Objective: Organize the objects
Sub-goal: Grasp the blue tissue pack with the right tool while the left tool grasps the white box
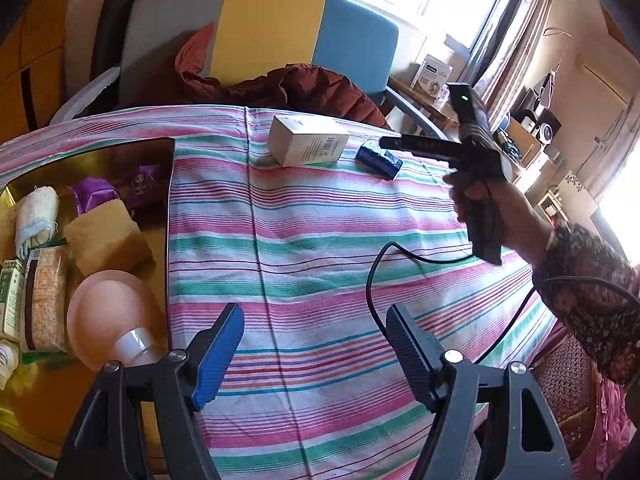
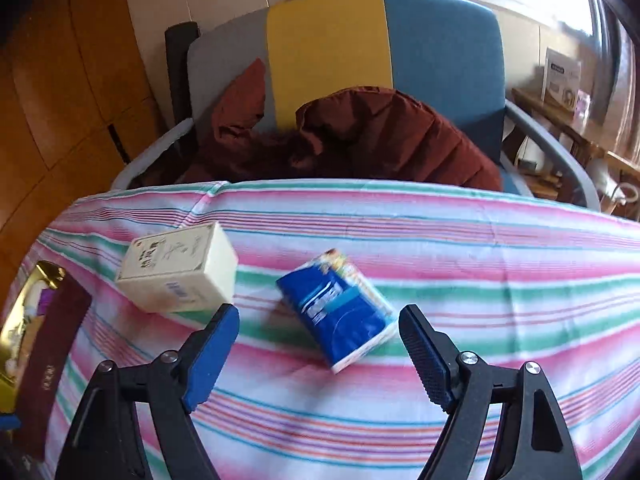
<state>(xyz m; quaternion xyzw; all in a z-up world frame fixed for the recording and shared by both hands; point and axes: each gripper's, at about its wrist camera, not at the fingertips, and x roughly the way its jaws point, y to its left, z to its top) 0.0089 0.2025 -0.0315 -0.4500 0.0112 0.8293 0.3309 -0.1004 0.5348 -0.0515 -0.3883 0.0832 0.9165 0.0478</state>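
Note:
A blue tissue pack point(image 2: 340, 308) lies on the striped tablecloth just ahead of my open, empty right gripper point(image 2: 318, 334). It also shows in the left wrist view point(image 1: 378, 158), under the right gripper's body point(image 1: 468, 152). A cream box point(image 2: 180, 270) lies to its left, also seen in the left wrist view point(image 1: 306, 140). My left gripper point(image 1: 316, 332) is open and empty above the cloth. A gold tray point(image 1: 120, 156) at the left holds a yellow sponge point(image 1: 106, 236), a pink bowl point(image 1: 108, 312), a rolled white cloth point(image 1: 36, 212), purple packets point(image 1: 96, 194) and small boxes.
A chair point(image 2: 400, 52) with grey, yellow and blue panels stands behind the table with a dark red jacket point(image 2: 380, 136) on it. A black cable point(image 1: 384, 280) trails over the cloth at the right. A shelf with boxes point(image 1: 434, 74) stands by the window.

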